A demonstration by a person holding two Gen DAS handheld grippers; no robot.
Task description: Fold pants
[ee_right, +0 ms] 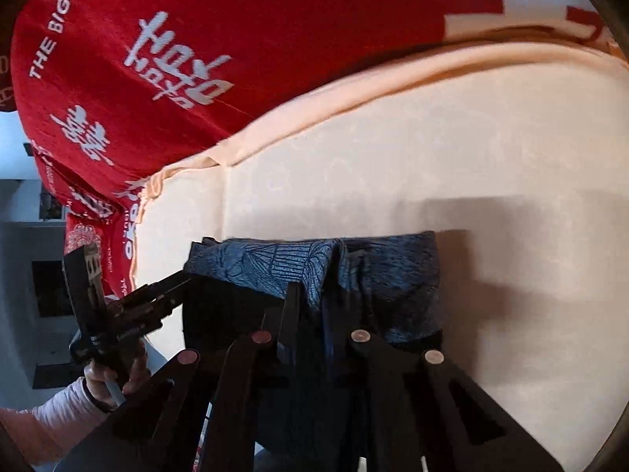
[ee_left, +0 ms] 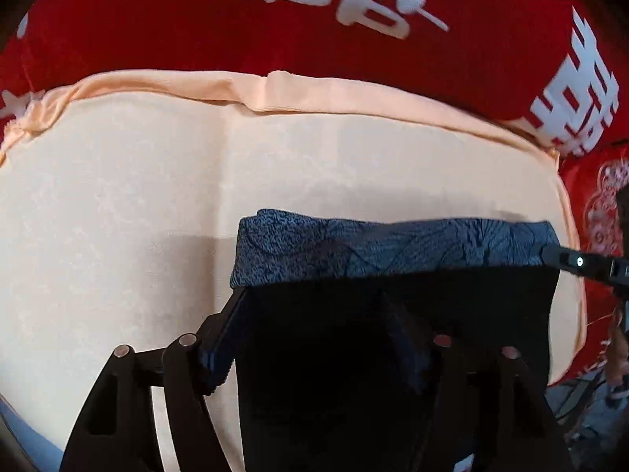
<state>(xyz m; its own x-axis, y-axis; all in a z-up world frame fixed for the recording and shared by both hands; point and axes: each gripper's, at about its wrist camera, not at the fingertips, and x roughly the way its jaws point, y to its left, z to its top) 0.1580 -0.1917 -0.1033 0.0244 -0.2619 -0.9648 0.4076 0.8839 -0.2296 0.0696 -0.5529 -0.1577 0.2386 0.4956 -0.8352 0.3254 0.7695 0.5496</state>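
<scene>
blue patterned pants lie on a peach cushion; the right gripper pinches their cloth, the left gripper spread loose around them

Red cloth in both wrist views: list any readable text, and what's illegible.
"THE BIGDA": white print on the red cloth, right wrist view; cut off at the frame edge.
White script logo beside it: stylised, not readable.
Large white Chinese-style characters on the red cloth, both views: cropped and blurred, not readable.
Small light lettering on the left gripper: too small.
</scene>
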